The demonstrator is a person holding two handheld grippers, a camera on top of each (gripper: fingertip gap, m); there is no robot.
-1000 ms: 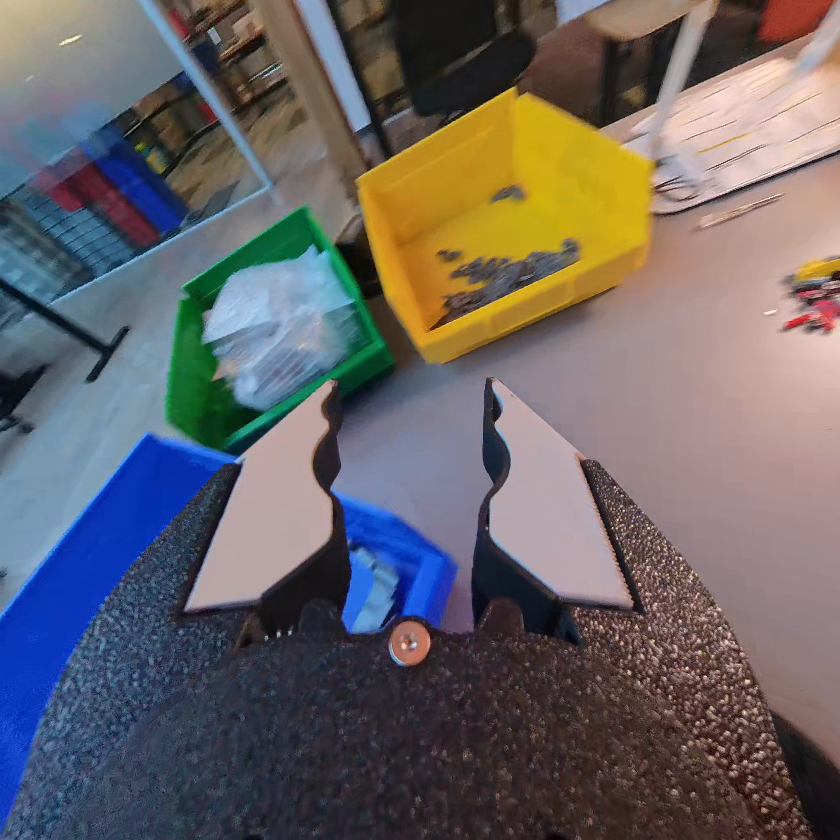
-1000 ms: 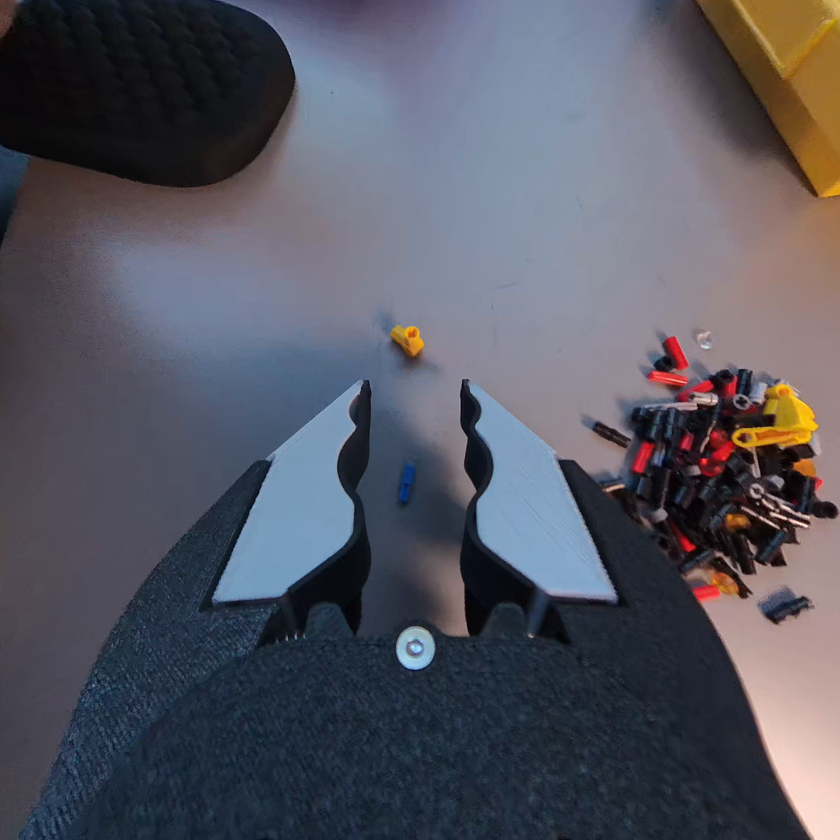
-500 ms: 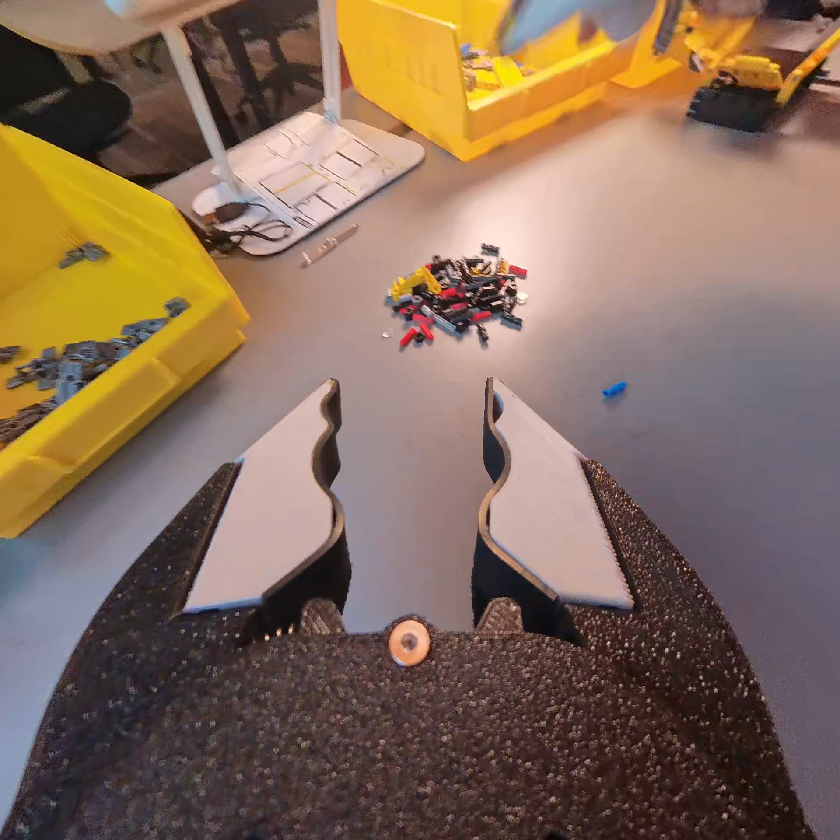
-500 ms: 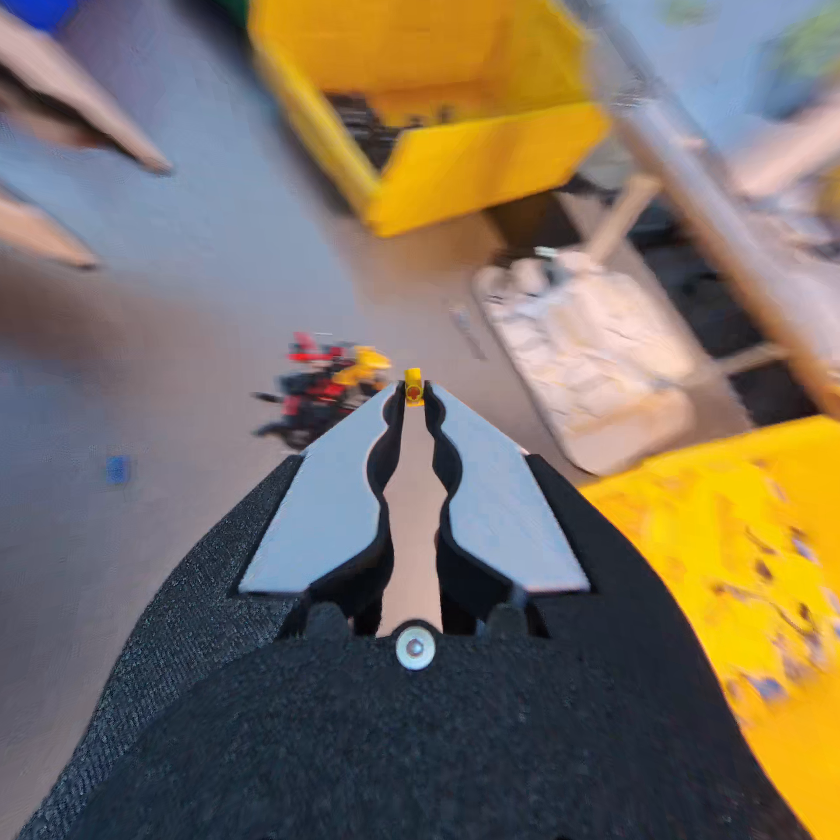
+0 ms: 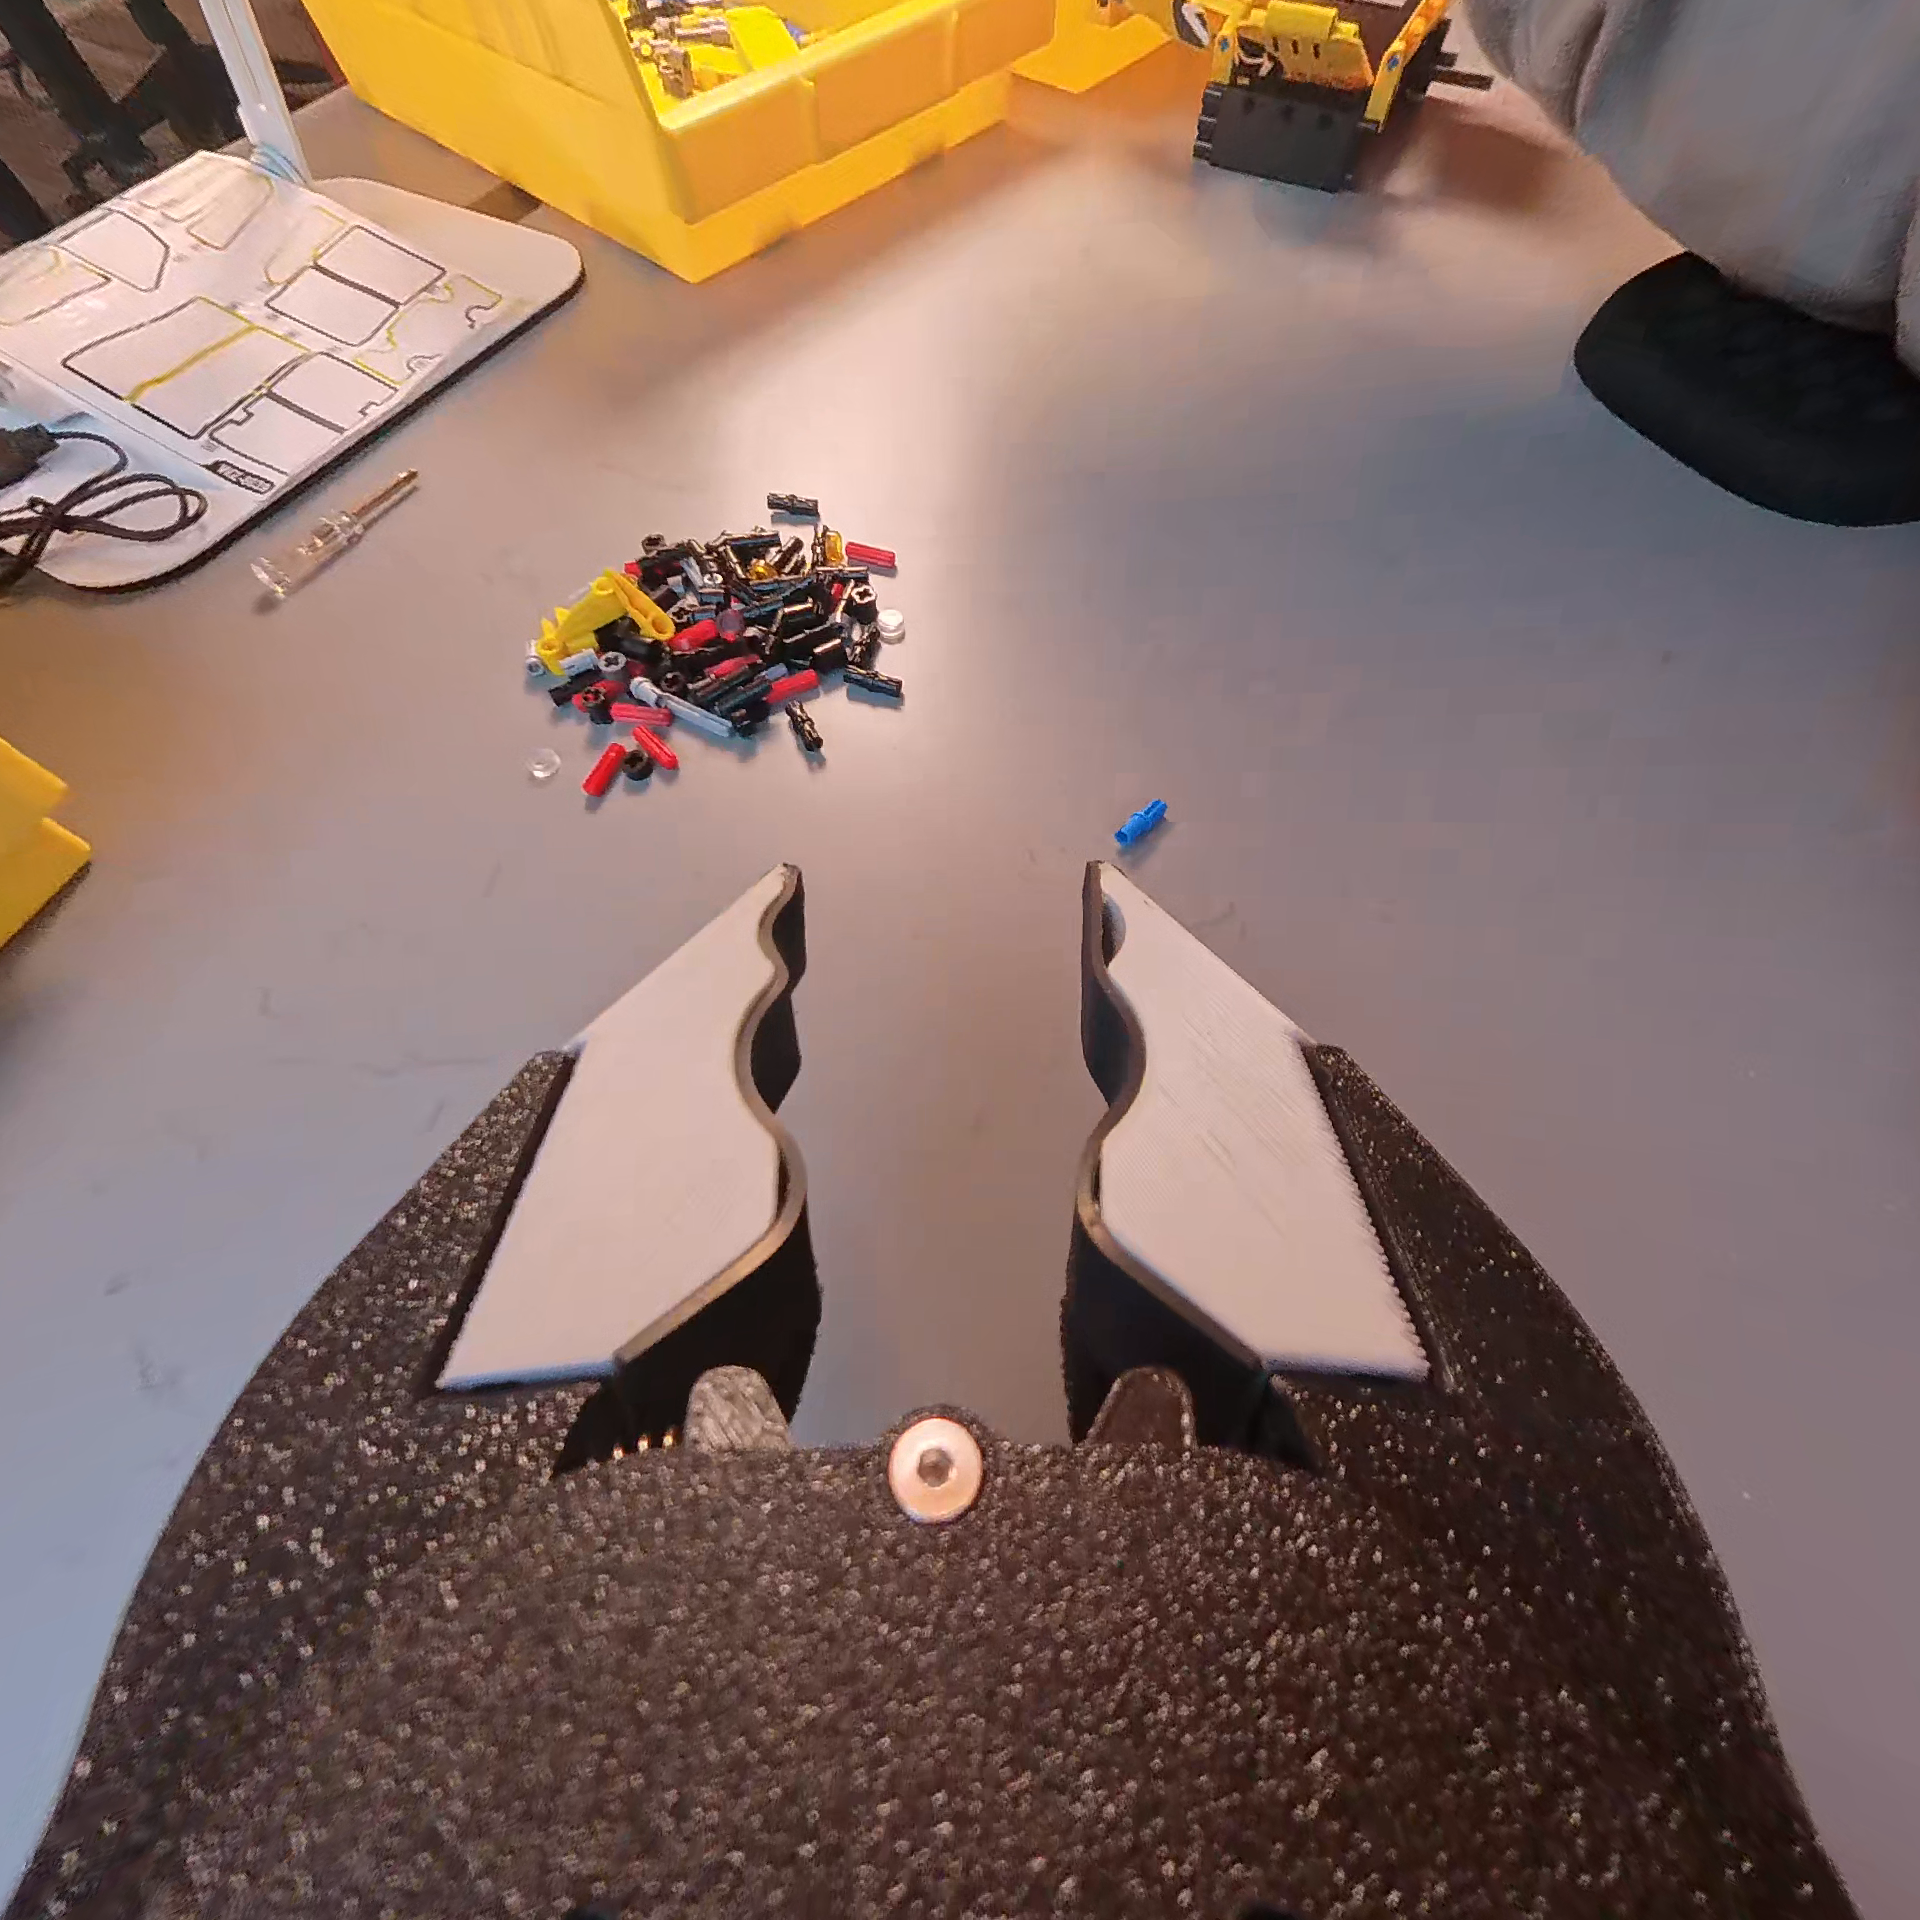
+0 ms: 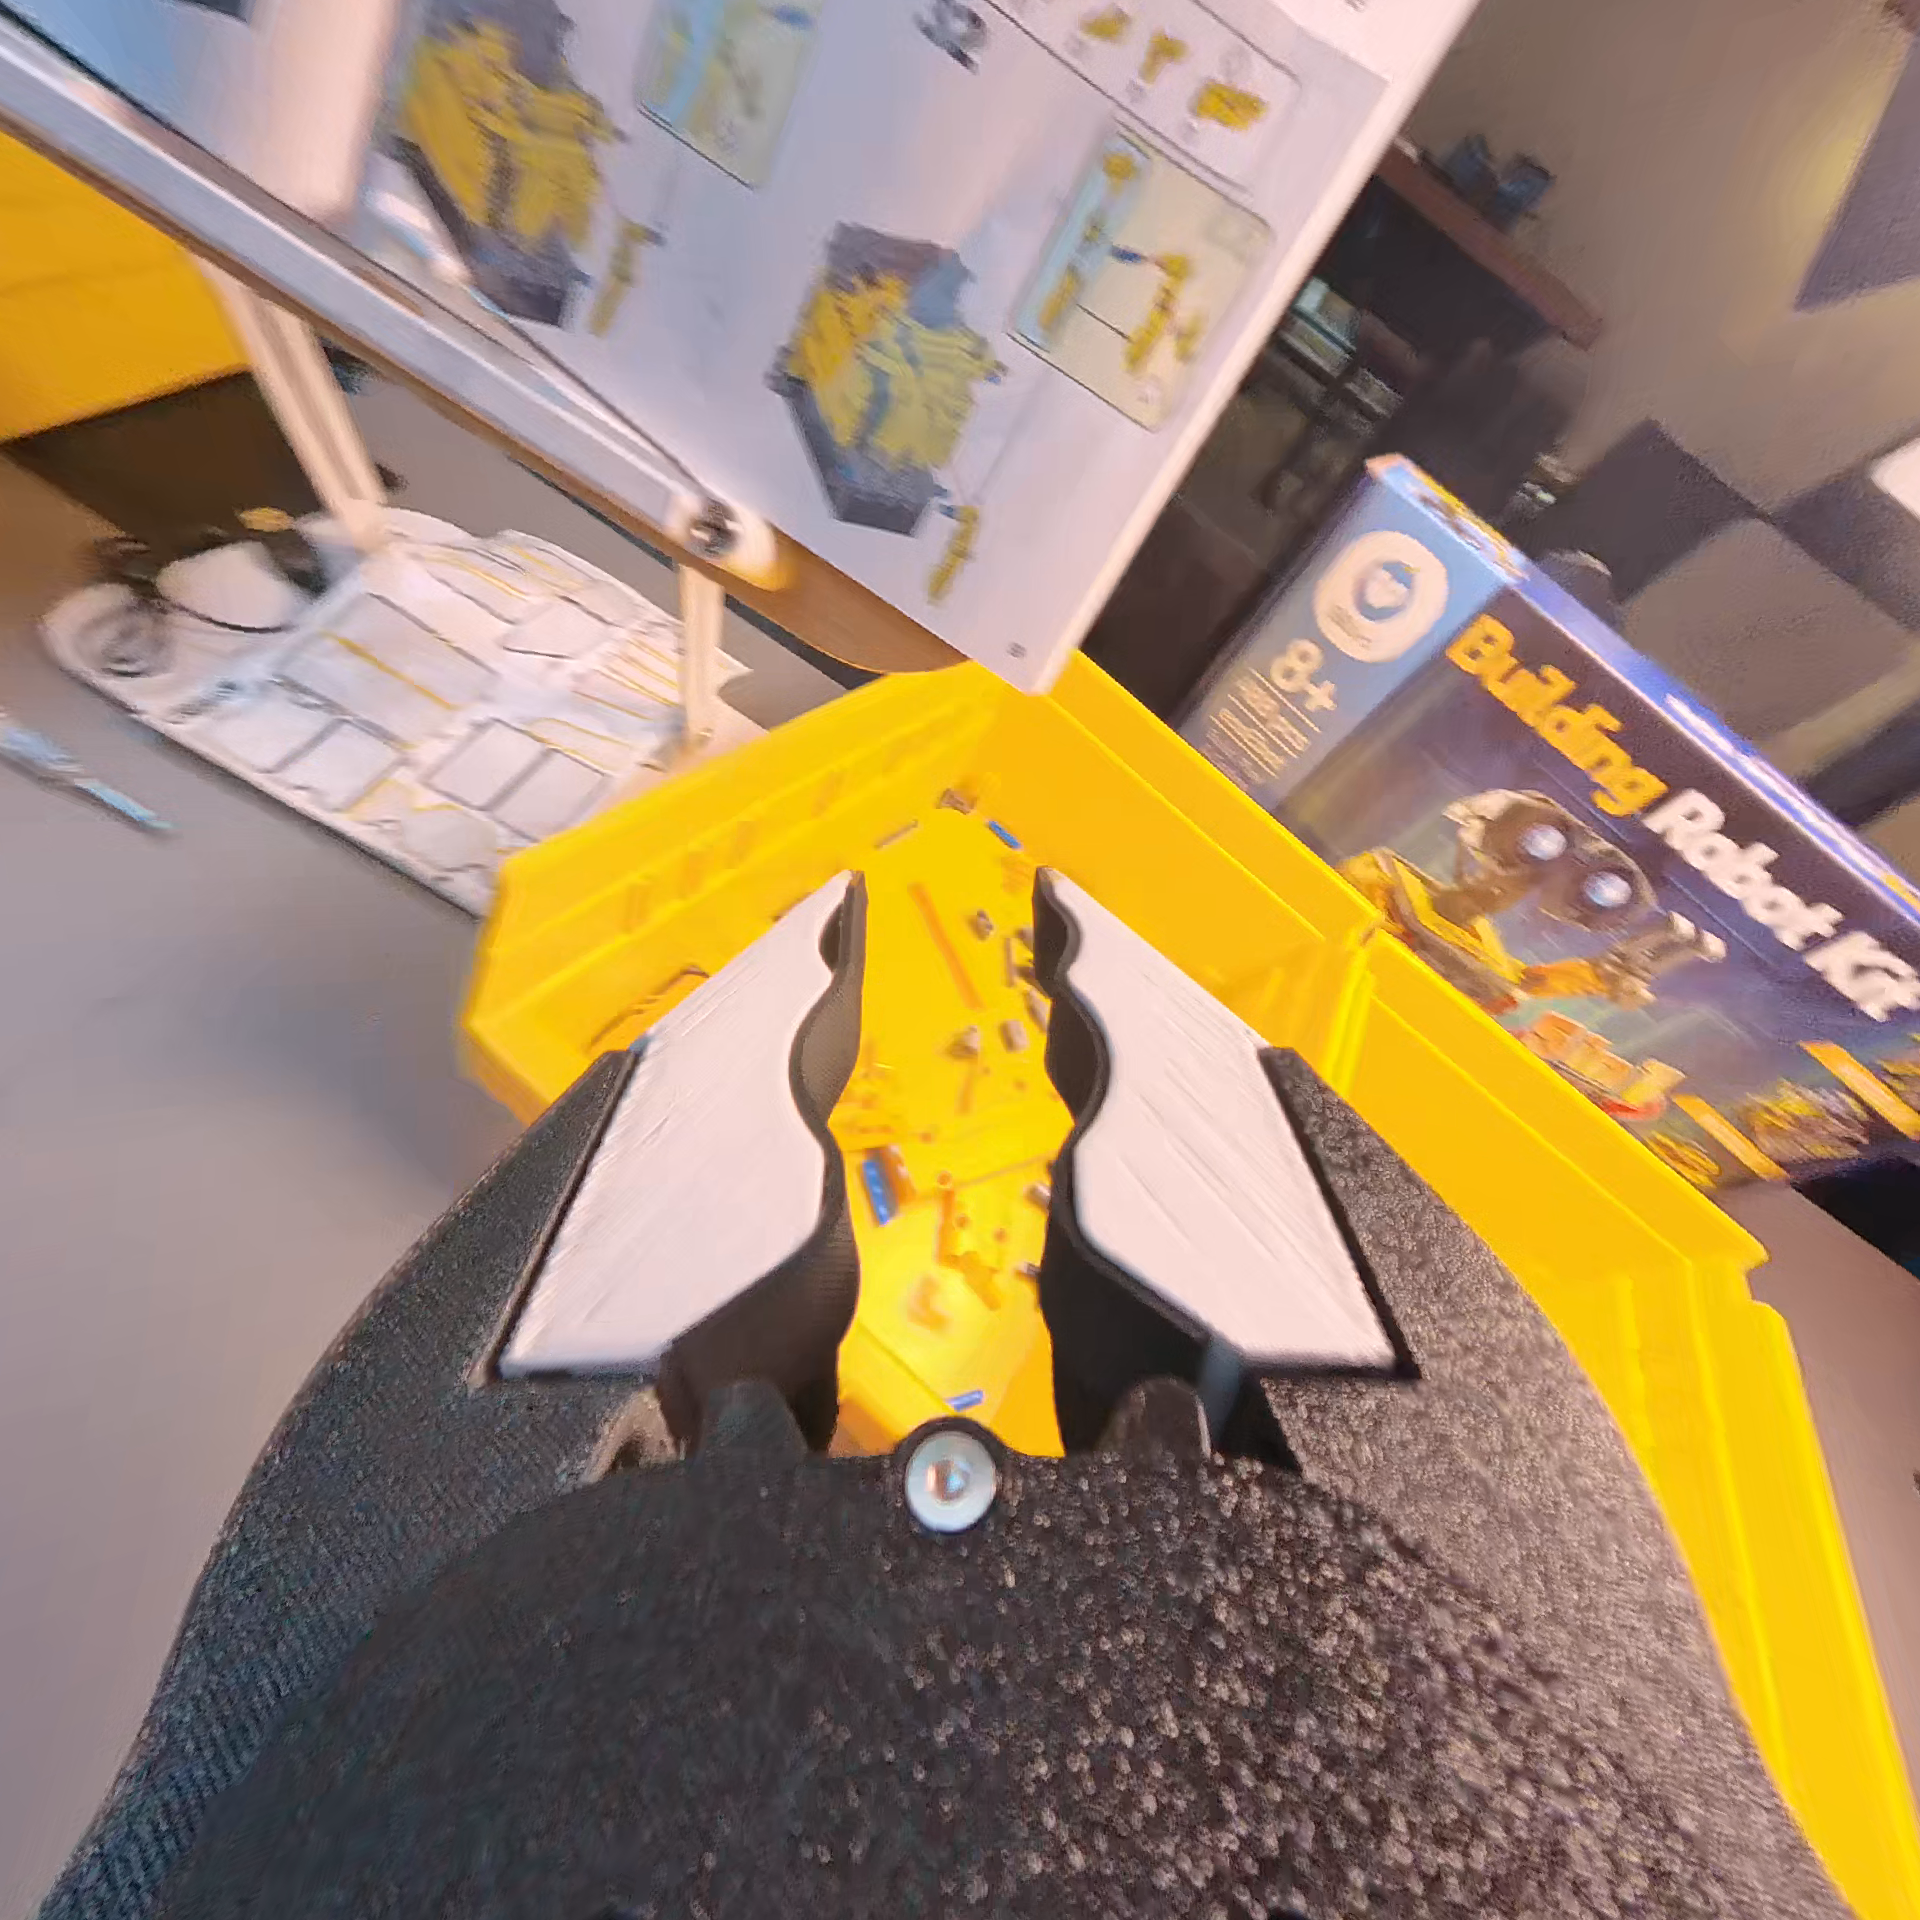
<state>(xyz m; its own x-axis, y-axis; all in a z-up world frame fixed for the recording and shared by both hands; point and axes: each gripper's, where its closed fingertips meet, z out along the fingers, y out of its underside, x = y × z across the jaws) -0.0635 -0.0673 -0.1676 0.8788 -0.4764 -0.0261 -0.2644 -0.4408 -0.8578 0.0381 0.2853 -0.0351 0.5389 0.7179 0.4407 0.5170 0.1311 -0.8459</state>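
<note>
My left gripper point(image 5: 940, 873) is open and empty, low over the grey table point(image 5: 1351, 644). A pile of small black, red and yellow building pieces point(image 5: 717, 644) lies ahead of it to the left. A single blue pin point(image 5: 1140, 823) lies just beyond its right fingertip. My right gripper point(image 6: 948, 881) is open and empty, held over a yellow bin point(image 6: 727, 862) with several small yellow and blue pieces on its floor. Its black body shows at the right edge of the left wrist view point(image 5: 1745, 405).
An instruction sheet point(image 6: 831, 260) on a white stand hangs over the bin, with a kit box point(image 6: 1558, 883) to its right. The left wrist view shows the yellow bin point(image 5: 831, 114), a yellow model point(image 5: 1299, 73), the stand's base sheet point(image 5: 260, 322), a cable point(image 5: 94, 499) and a clear rod point(image 5: 332, 532). Left tips to right tips: about 40 cm. The right gripper is farther from the single blue pin point(image 5: 1140, 823), some 35 cm, than the left, some 5 cm.
The right gripper closed on a small yellow piece, swung from the table to over the yellow bin and opened; the piece is gone from its fingers. The left gripper turned from the bins toward the pile.
</note>
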